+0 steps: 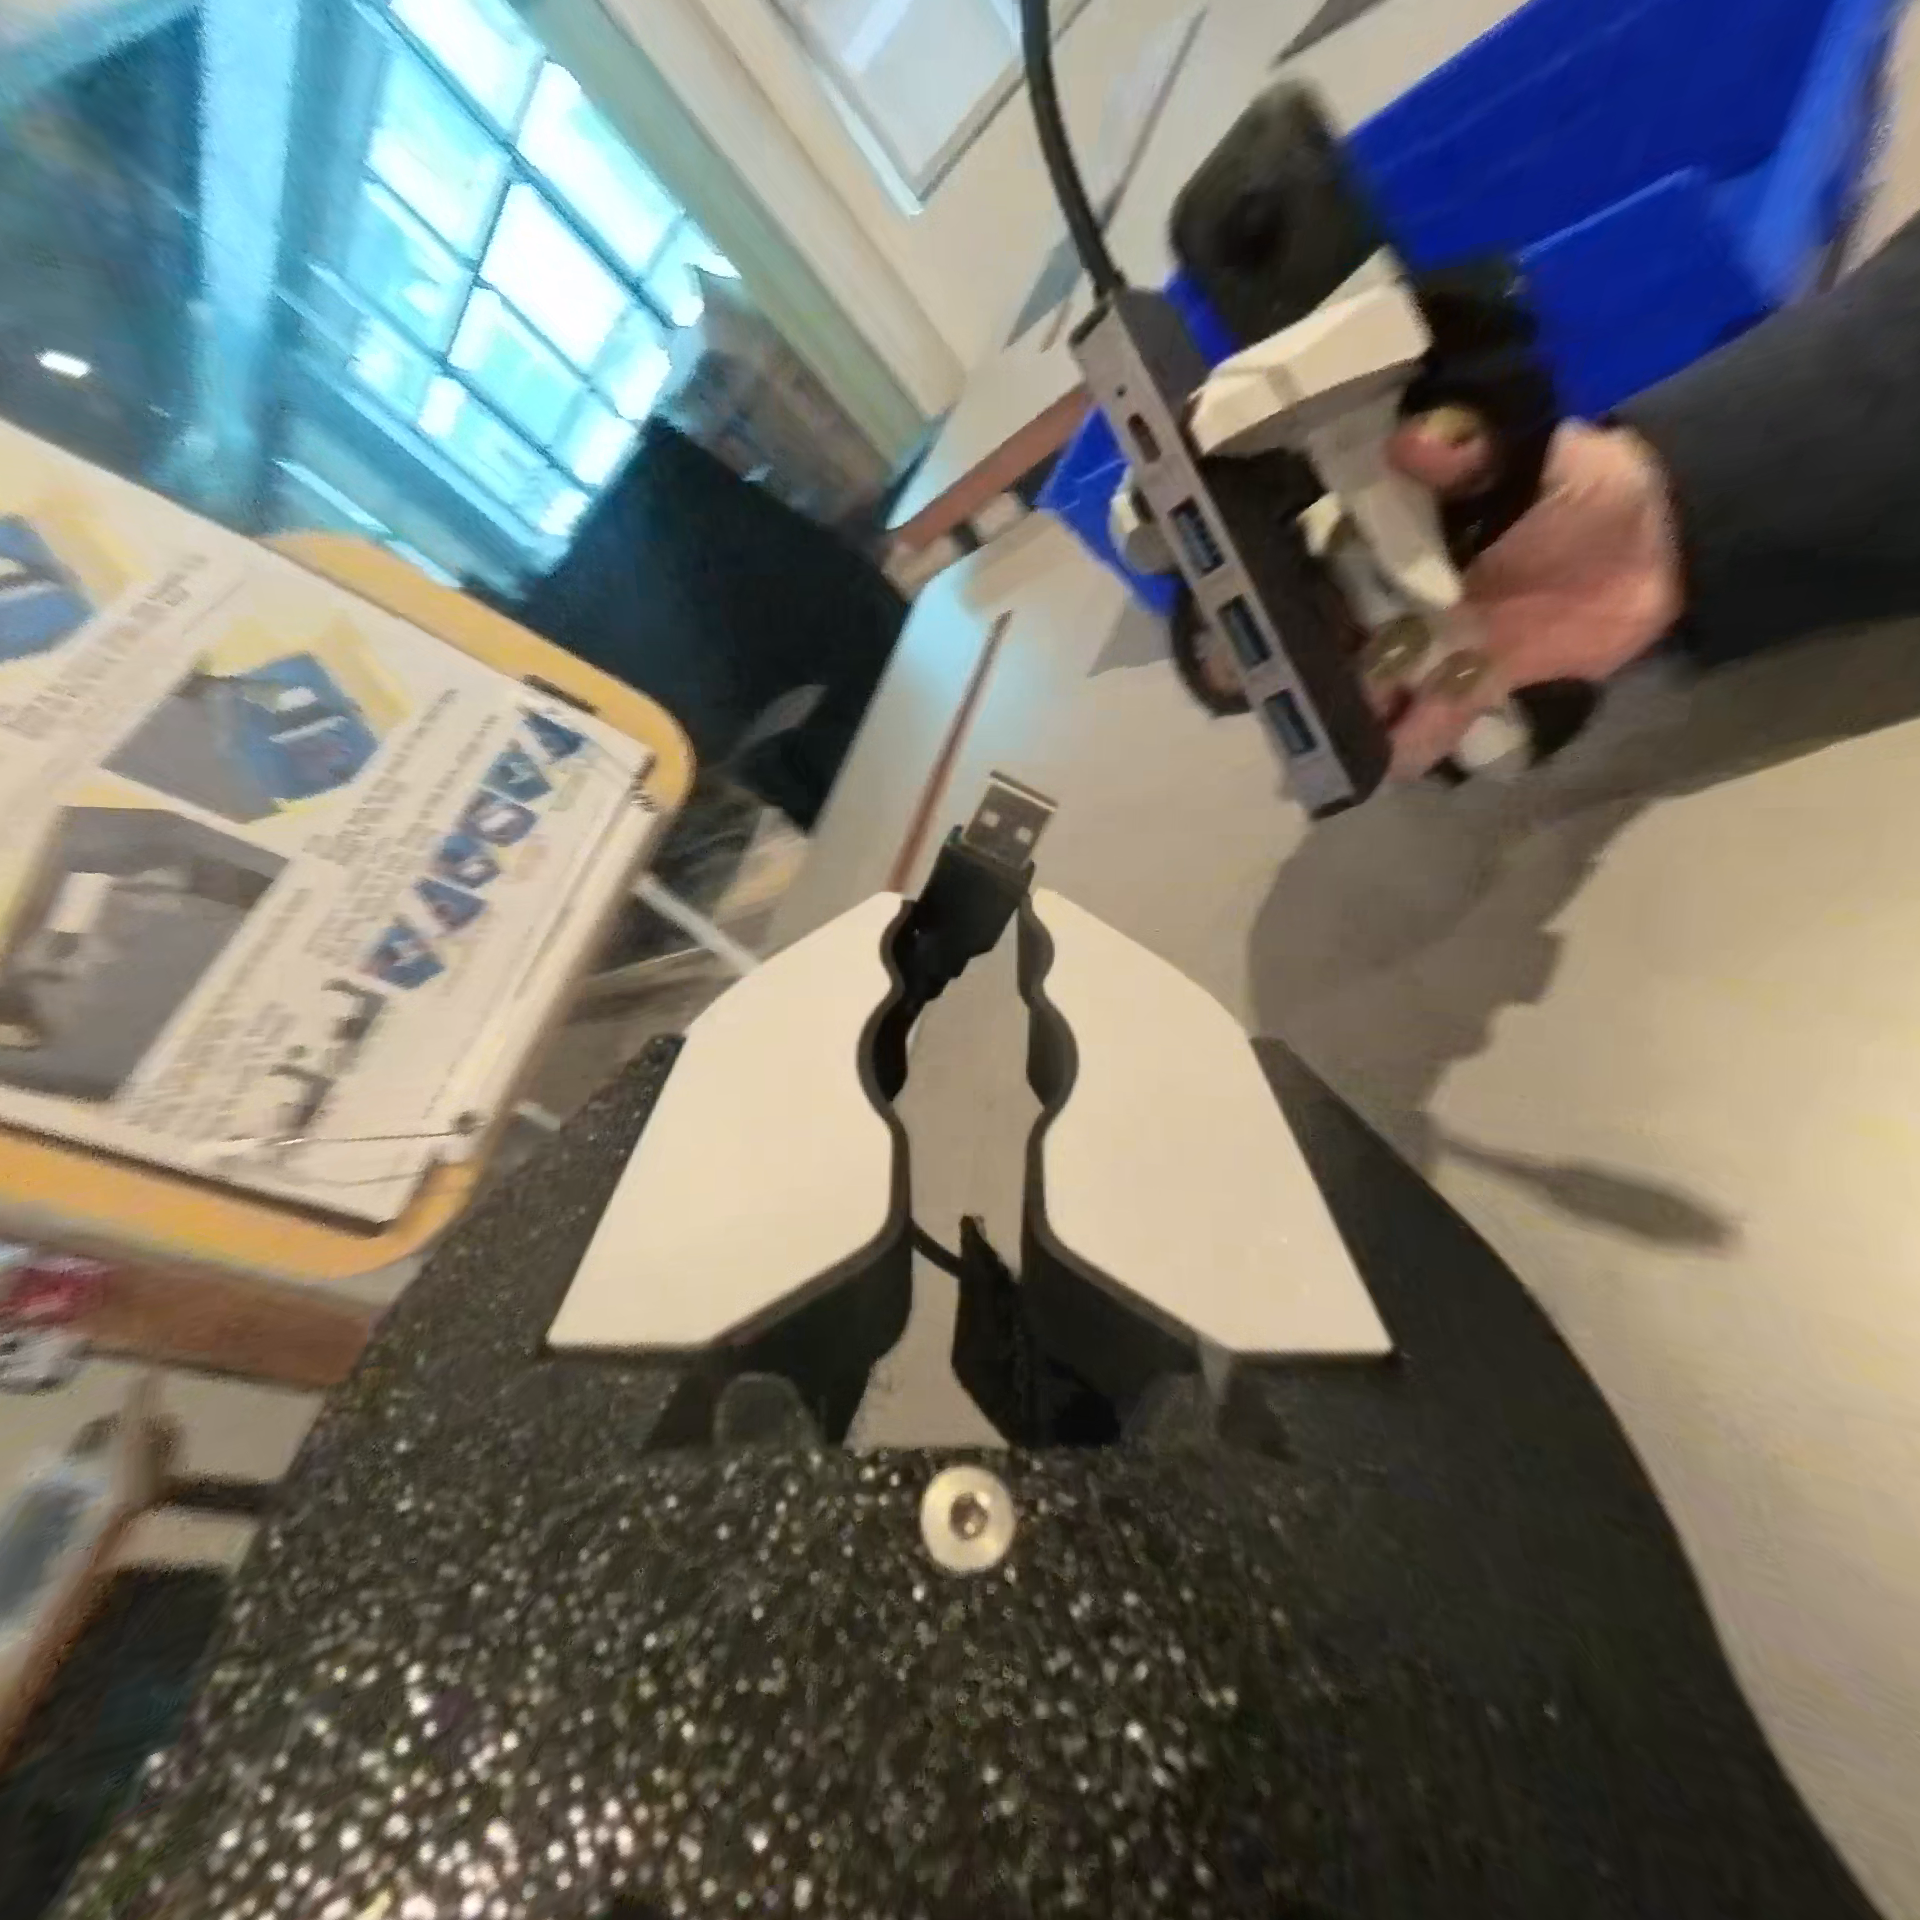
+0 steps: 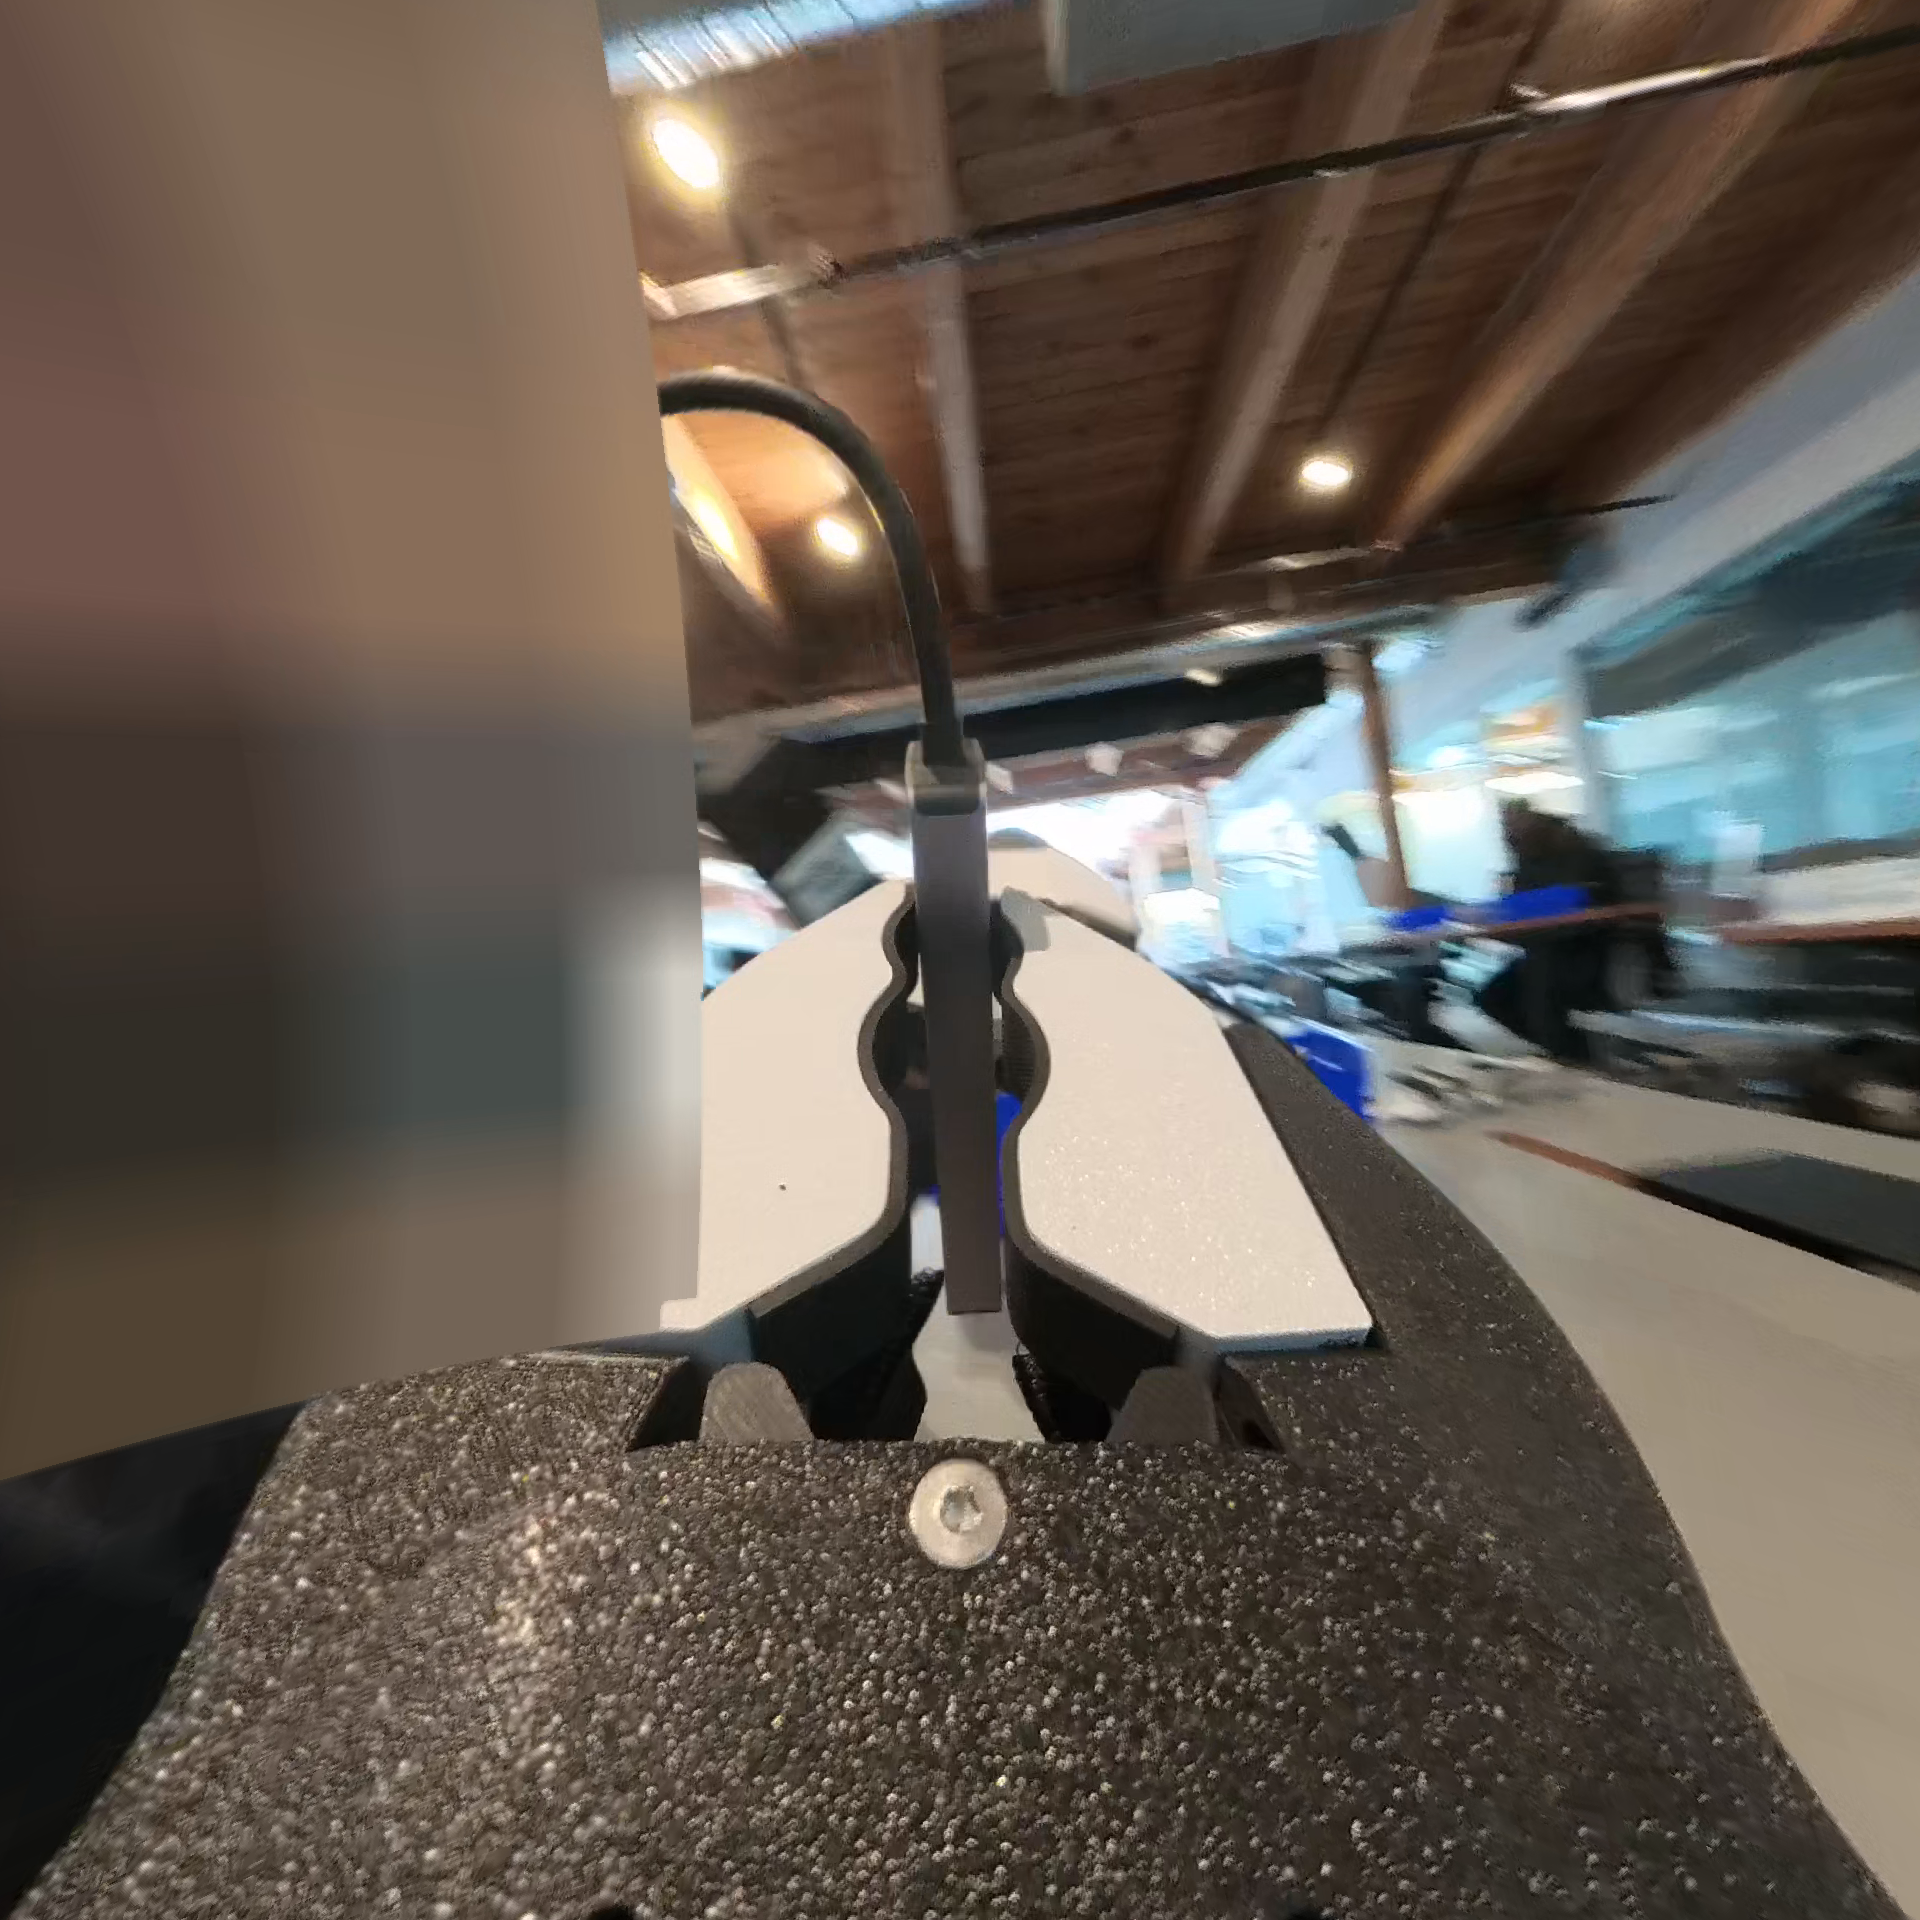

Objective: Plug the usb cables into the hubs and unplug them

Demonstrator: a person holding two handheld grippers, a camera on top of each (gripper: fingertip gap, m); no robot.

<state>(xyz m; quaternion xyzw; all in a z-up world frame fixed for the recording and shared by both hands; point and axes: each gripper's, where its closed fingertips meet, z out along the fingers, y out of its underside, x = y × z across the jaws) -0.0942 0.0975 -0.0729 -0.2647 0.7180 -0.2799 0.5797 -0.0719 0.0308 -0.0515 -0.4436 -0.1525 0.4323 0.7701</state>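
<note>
In the left wrist view my left gripper (image 1: 961,909) is shut on a black USB cable (image 1: 961,904); its metal plug (image 1: 1008,821) sticks out past the fingertips, free in the air. Up and to the right, the right gripper (image 1: 1314,436), held by a hand (image 1: 1558,582), grips a grey USB hub (image 1: 1226,582) with three empty blue ports facing my plug, a gap apart. In the right wrist view my right gripper (image 2: 956,925) is shut on the grey hub (image 2: 961,1039), seen edge-on, with its black cord (image 2: 894,499) curving up and left.
A yellow-rimmed box with a printed sheet (image 1: 312,883) lies at the left. Blue bins (image 1: 1621,208) stand behind the hub. A pale tabletop (image 1: 1558,1039) lies below. A blurred patch covers the left of the right wrist view. Across from one pair of fingers to the other is roughly 8 centimeters.
</note>
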